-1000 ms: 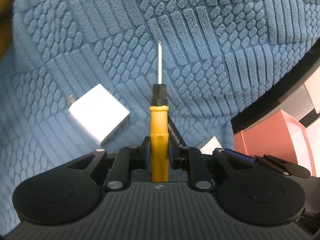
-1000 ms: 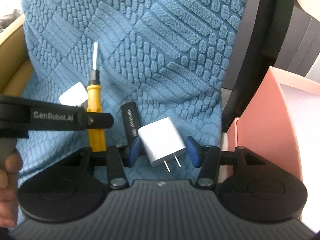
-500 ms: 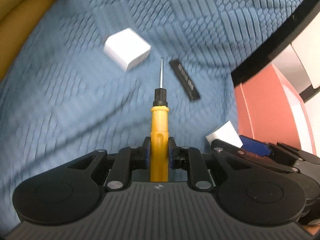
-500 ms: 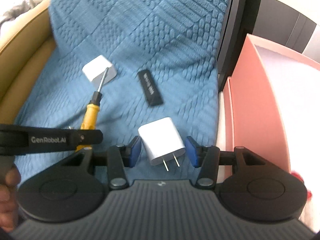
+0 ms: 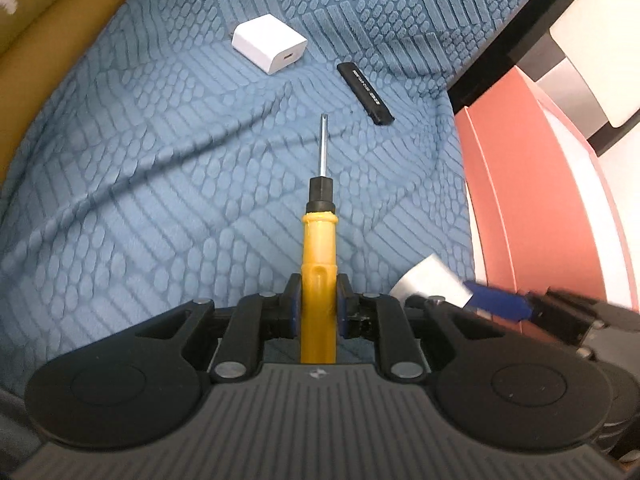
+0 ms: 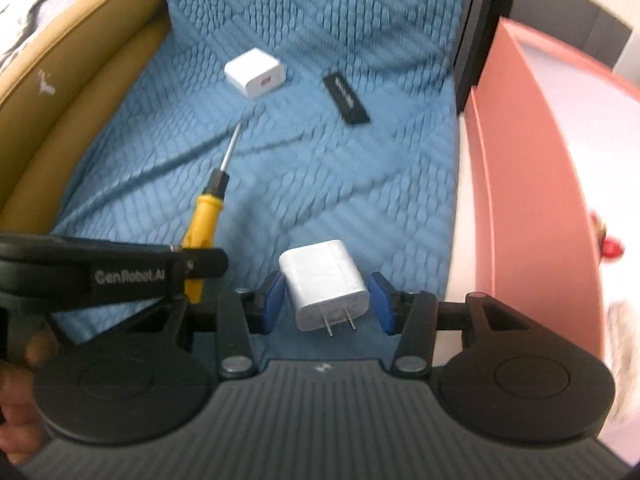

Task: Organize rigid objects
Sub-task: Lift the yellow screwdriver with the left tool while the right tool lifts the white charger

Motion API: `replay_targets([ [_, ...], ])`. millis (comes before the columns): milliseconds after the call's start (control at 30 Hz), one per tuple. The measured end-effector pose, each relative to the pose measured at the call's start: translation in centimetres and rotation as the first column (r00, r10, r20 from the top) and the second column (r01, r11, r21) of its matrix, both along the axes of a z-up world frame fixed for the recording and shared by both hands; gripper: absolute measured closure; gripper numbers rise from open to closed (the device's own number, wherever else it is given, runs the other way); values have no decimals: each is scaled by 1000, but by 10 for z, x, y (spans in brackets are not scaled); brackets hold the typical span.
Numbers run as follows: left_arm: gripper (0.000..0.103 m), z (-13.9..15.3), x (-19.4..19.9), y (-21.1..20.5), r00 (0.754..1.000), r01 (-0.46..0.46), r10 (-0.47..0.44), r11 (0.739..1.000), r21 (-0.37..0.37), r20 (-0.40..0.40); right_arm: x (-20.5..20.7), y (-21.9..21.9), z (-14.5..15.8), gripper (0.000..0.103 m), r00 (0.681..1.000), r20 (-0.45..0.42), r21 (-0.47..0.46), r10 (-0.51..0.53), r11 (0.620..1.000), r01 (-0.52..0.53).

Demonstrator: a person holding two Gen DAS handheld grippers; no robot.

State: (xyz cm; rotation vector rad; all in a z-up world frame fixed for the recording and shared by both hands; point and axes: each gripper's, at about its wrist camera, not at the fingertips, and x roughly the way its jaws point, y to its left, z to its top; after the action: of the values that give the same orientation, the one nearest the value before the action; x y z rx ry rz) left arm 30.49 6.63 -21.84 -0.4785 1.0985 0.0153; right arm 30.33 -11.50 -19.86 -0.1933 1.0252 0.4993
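A blue textured blanket (image 5: 160, 200) covers the seat. A tan cushion (image 6: 80, 92) runs along its left edge. A black frame (image 5: 500, 40) borders its right edge.

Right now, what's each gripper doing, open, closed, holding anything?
Left gripper: closed on the yellow screwdriver.
Right gripper: around the white charger; contact cannot be told.
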Motion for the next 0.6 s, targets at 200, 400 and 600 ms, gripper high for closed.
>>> replay_targets([
  [200, 83, -2, -4, 2, 1000, -20, 20, 1000, 9, -4, -7, -3, -7, 53, 999, -34, -14, 19, 1000, -20],
  [400, 83, -2, -3, 2, 1000, -24, 24, 1000, 14, -6, -3, -3, -4, 53, 995, -36, -15, 95, 995, -95],
  [600, 83, -5, -5, 7, 998, -55, 55, 998, 14, -6, -4, 4, -15, 54, 989, -30, -33, 144, 989, -145],
])
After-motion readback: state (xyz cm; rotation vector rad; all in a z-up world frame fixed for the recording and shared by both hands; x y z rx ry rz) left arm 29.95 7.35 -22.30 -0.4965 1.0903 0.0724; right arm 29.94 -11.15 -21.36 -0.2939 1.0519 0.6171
